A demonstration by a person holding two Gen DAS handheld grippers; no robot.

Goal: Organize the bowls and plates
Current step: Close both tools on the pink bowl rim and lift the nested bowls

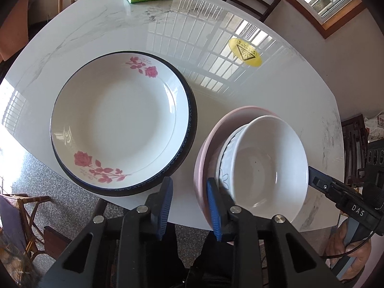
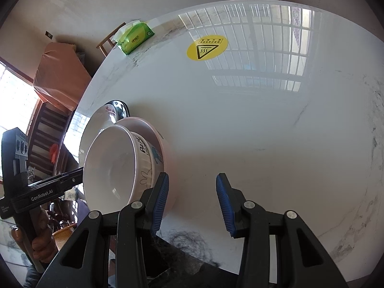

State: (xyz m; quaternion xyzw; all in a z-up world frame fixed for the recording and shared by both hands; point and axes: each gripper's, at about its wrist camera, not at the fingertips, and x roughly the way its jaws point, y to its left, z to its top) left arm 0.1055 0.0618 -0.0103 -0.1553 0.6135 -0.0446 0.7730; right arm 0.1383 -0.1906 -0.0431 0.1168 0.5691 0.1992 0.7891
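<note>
While your left hand-held gripper (image 1: 189, 206) sits narrowed with nothing pinched, its right finger beside the pink bowl's (image 1: 204, 148) rim, line the pads squarely over that rim before you squeeze, and lift the nested stack level so nothing slides. Your right hand-held gripper (image 2: 192, 201) hovers part-open and empty over bare tabletop (image 2: 264, 120). The white bowl (image 1: 268, 163), glossy with printed sides, nests in the pink one near the front edge; the rose plate (image 1: 120, 120) rests on a dark-rimmed plate (image 1: 192, 129) just beside.
</note>
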